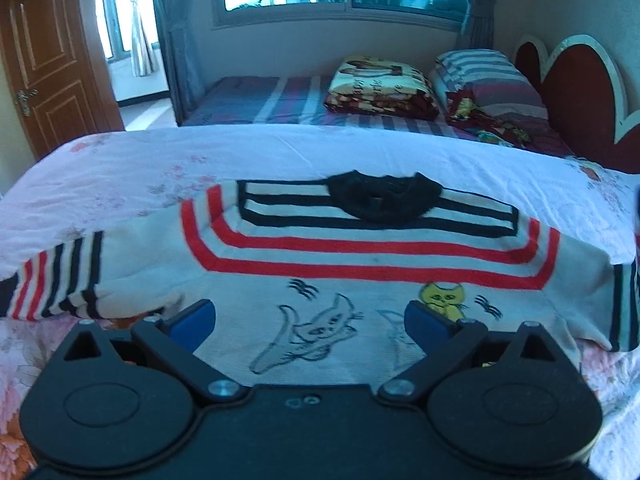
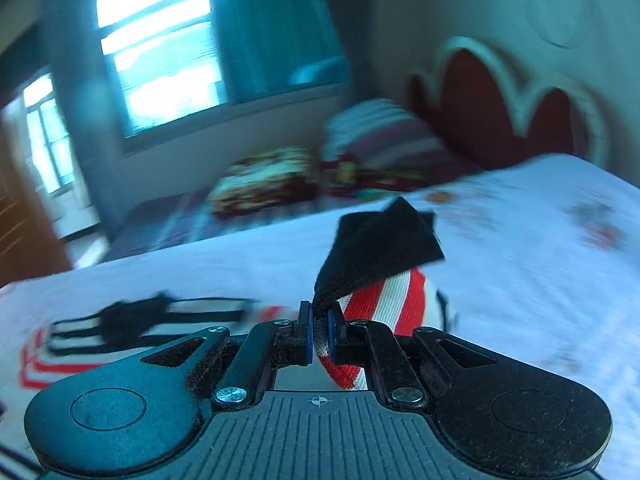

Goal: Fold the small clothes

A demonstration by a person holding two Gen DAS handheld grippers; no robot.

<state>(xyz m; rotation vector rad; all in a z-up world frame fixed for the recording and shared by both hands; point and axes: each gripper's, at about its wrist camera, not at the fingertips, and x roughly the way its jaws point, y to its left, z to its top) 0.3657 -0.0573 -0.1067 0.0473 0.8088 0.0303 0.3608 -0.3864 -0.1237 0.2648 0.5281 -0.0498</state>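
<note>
A small striped sweater (image 1: 360, 264) lies flat on the bed (image 1: 280, 152), face up, collar (image 1: 382, 198) at the far side and hem toward the near edge, its sleeves stretched out left and right so the long axis runs across the bed.

The left gripper (image 1: 310, 320) hangs just above the near part of the chest, over the cat drawings, with its blue pads spread wide and nothing between them.

The right gripper (image 2: 319, 332) has its pads pressed together on the right sleeve (image 2: 384, 296). The black cuff (image 2: 380, 240) stands up past the fingertips and the red and white stripes bunch just behind them. That view is blurred, so the hand looks to be in motion.

From the pinched cuff, the body of the sweater lies off to the left and a little farther away. I'd say the sleeve needs to be carried leftward across the chest, and the right hand, already holding it, is the one placed to do so. The left sleeve (image 1: 60, 276) lies flat at the far left, nearer the idle left gripper.
</note>
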